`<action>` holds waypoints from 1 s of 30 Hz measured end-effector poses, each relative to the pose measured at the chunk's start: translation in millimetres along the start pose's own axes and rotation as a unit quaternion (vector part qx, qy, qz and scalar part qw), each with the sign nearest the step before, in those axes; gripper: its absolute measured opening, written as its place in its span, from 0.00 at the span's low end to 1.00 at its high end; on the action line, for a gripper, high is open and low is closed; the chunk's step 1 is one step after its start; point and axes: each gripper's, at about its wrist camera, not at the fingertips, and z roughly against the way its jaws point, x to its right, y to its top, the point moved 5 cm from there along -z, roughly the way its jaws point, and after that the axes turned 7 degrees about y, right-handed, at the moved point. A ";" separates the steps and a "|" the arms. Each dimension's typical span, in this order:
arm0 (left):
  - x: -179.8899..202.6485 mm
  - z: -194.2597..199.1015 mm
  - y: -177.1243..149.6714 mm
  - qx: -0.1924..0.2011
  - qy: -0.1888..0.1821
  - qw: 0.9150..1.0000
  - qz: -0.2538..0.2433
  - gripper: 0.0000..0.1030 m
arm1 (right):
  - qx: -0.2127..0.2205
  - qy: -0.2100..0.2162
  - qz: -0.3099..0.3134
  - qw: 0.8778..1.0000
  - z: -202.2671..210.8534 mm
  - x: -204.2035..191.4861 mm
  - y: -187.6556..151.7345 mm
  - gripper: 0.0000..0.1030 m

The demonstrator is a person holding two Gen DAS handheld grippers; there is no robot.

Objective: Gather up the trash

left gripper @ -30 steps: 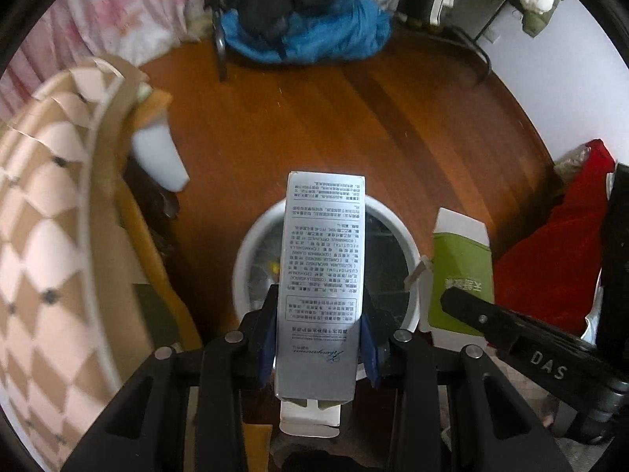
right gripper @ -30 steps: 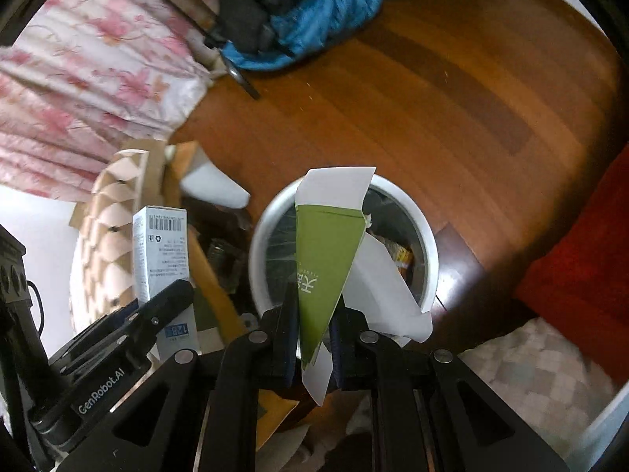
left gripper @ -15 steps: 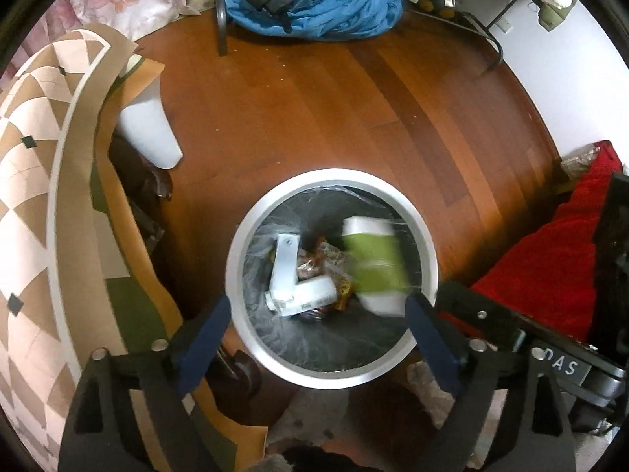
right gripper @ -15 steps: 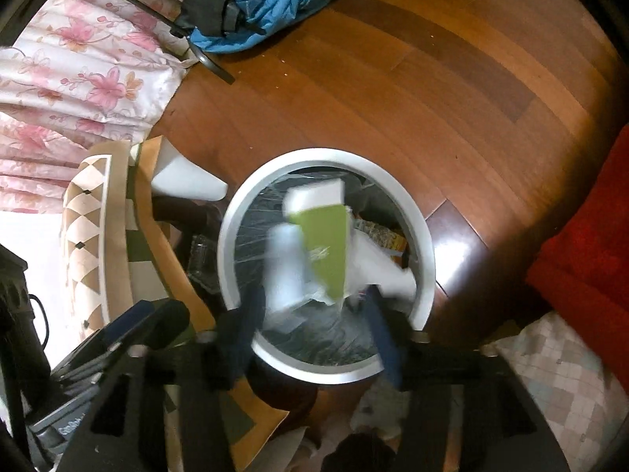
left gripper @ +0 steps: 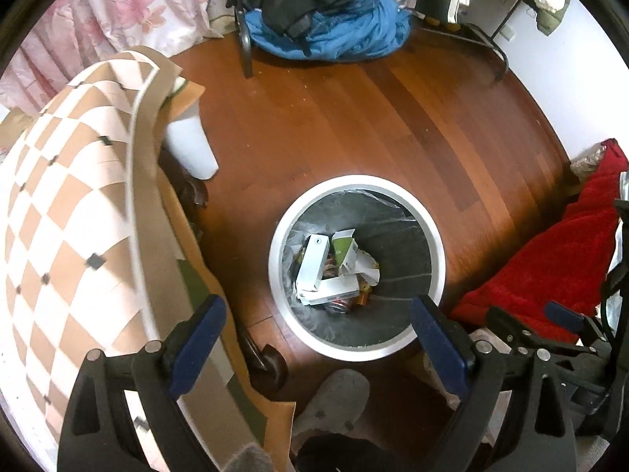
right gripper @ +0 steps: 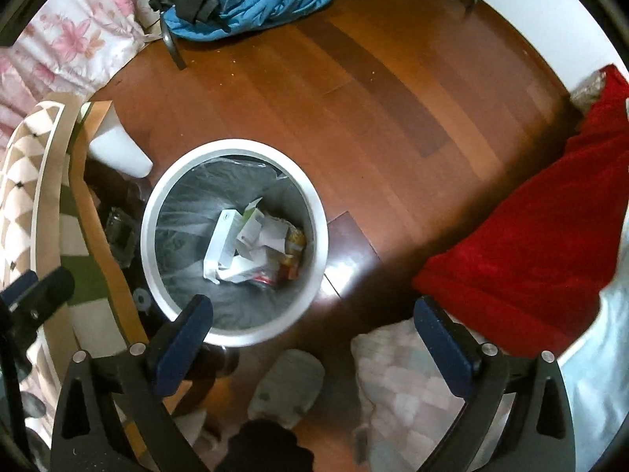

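Observation:
A round white trash bin [left gripper: 355,348] with a clear liner stands on the wooden floor; it also shows in the right wrist view [right gripper: 320,236]. Inside lie a white carton [left gripper: 312,261], a green-and-white carton [left gripper: 344,249] and other scraps; the white carton [right gripper: 222,242] shows in the right view too. My left gripper [left gripper: 316,338] is open and empty above the bin's near rim. My right gripper [right gripper: 312,328] is open and empty, above the floor just right of the bin.
A checkered cloth over a table [left gripper: 67,216] fills the left. A red blanket [right gripper: 530,244] lies right. A blue bundle [left gripper: 334,35] and black frame legs stand at the back. A grey slipper [left gripper: 334,405] is just below the bin.
Both grippers opened and dropped their cartons into the bin. The cartons now lie at the bottom. Both grippers rose and pulled back from the bin.

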 end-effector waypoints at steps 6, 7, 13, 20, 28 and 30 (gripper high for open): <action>-10.4 56.1 -12.8 0.037 0.002 0.999 0.003 0.93 | 0.030 0.011 0.005 0.999 51.8 -6.6 -15.2 1.00; -11.7 64.2 -15.2 0.043 0.002 0.999 0.002 0.93 | 0.038 0.015 0.004 0.999 64.7 -7.9 -18.7 1.00; -23.9 139.6 -39.6 0.093 -0.002 0.996 -0.010 0.93 | 0.084 0.056 0.005 0.995 145.4 -16.4 -46.5 1.00; -37.8 224.4 -69.5 0.144 -0.025 0.989 -0.018 0.93 | 0.132 0.102 0.026 0.986 238.1 -34.5 -88.5 1.00; -56.9 298.6 -102.2 0.184 -0.059 0.981 -0.012 0.93 | 0.165 0.150 0.062 0.973 321.3 -63.5 -136.3 1.00; -61.3 311.5 -109.5 0.189 -0.066 0.980 -0.012 0.93 | 0.172 0.162 0.070 0.969 340.0 -69.5 -148.7 1.00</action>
